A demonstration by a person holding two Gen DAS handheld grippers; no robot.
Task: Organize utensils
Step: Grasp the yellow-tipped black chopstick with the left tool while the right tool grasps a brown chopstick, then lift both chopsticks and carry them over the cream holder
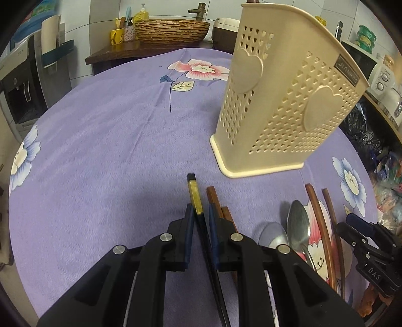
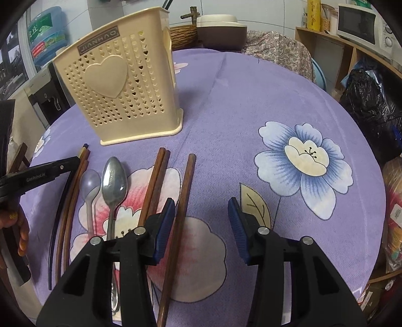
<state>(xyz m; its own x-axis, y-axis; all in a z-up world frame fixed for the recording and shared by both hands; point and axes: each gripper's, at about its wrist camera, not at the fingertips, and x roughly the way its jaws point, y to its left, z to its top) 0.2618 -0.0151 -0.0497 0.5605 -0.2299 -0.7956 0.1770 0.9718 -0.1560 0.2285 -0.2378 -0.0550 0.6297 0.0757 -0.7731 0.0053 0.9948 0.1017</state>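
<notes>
My left gripper (image 1: 201, 216) is shut on a black chopstick with a yellow end (image 1: 194, 193), which points toward the cream heart-patterned utensil holder (image 1: 276, 100). Two brown chopsticks (image 1: 218, 203) lie just right of it. In the right wrist view my right gripper (image 2: 201, 221) stands open over a single brown chopstick (image 2: 184, 191), which lies between the pads close to the left one, untouched. A brown pair (image 2: 157, 176), a metal spoon (image 2: 114, 181) and a pale plastic spoon (image 2: 90, 183) lie to its left. The left gripper (image 2: 75, 161) shows beyond them, in front of the holder (image 2: 120, 88).
The round table has a purple flowered cloth (image 2: 251, 100). A rice cooker (image 2: 221, 27) and a wicker basket (image 1: 170, 30) stand behind it. Shelves with a microwave (image 2: 359, 22) and black bags (image 2: 369, 100) are on the right, and a water dispenser (image 1: 20, 83) is on the left.
</notes>
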